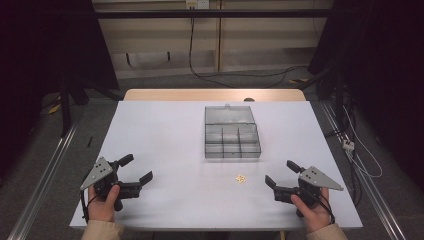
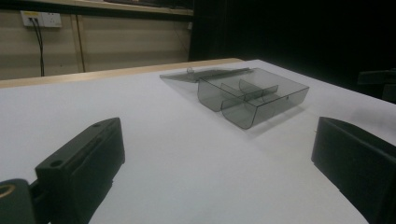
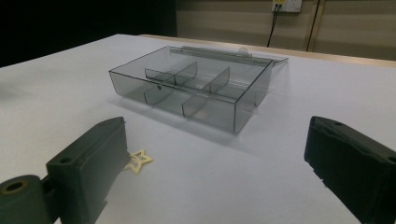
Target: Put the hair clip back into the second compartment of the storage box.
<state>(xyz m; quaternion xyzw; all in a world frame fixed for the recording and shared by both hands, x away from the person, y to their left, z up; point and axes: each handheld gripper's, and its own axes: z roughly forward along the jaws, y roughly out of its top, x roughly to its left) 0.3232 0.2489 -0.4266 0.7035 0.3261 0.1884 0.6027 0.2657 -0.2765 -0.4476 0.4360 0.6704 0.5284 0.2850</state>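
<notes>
Yellow star [image 1: 241, 178] is lying on the white table [image 1: 165, 140], just ahead of our right gripper [image 1: 279, 173], whose jaws are gaping wide and holding nothing. Our left gripper [image 1: 136, 168] is likewise gaping empty. Beyond, a smoky plastic box [image 1: 231, 132] is sitting open.

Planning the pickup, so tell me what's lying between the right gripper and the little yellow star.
Nothing: the high view shows bare white table between the right gripper and the yellow star.
</notes>
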